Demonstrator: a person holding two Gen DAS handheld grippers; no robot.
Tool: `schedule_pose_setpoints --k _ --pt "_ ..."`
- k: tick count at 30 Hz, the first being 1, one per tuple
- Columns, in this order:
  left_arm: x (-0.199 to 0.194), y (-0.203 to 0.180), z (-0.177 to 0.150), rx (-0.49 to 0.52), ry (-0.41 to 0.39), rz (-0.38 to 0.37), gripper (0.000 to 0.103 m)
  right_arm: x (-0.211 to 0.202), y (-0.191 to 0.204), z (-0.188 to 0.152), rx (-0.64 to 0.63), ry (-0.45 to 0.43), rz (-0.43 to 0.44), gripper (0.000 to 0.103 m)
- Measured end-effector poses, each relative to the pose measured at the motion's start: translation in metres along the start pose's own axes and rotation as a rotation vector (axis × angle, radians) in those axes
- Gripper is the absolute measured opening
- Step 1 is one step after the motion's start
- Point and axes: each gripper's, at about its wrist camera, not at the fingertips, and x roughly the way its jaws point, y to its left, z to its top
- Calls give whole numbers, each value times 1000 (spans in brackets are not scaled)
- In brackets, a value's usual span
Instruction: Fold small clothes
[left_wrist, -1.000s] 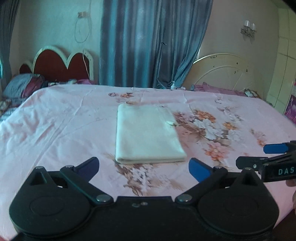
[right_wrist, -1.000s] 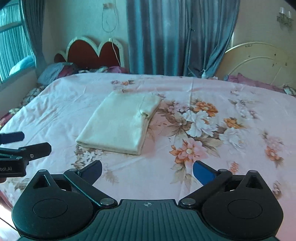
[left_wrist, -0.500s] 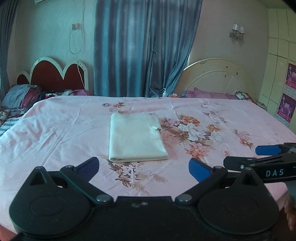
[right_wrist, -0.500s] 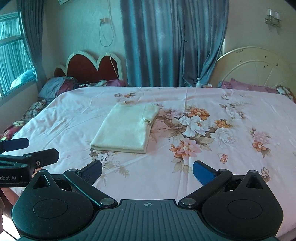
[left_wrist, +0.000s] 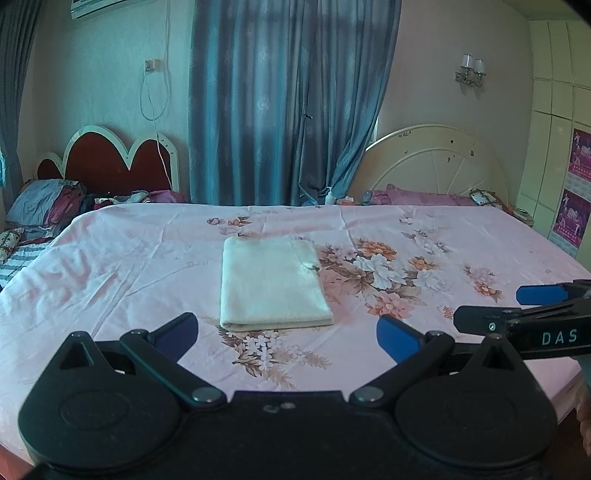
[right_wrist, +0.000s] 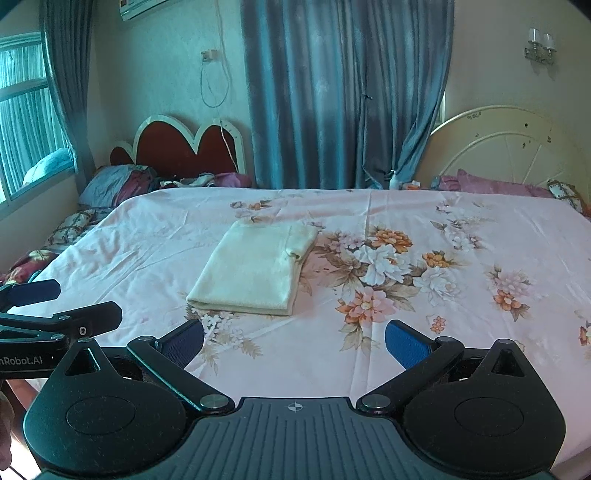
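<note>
From the left wrist view, the left claw (left_wrist: 287, 334) is wide apart and holds nothing. The cream cloth (left_wrist: 272, 283) lies folded flat on the bed (left_wrist: 129, 258), well past the claw tips. The fold looks done, so the best thing is to keep both claws away and not bump it.

From the right wrist view, the right claw (right_wrist: 294, 342) is wide apart too, low near the bed's edge. The cloth's edges line up neatly.
</note>
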Motion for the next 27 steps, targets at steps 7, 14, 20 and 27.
schedule_pose_setpoints --k 7,14,20,27 --pt "-5 0 1 8 -10 -5 103 -5 0 1 2 -9 -5 103" --pt "-5 0 4 10 -11 -8 103 -5 -1 5 -2 -11 -11 103" --pt "-5 0 5 12 -10 -8 103 -4 -1 7 -3 -11 -9 103" --pt "-5 0 6 11 -8 -8 103 -4 -2 7 -7 -8 -9 103"
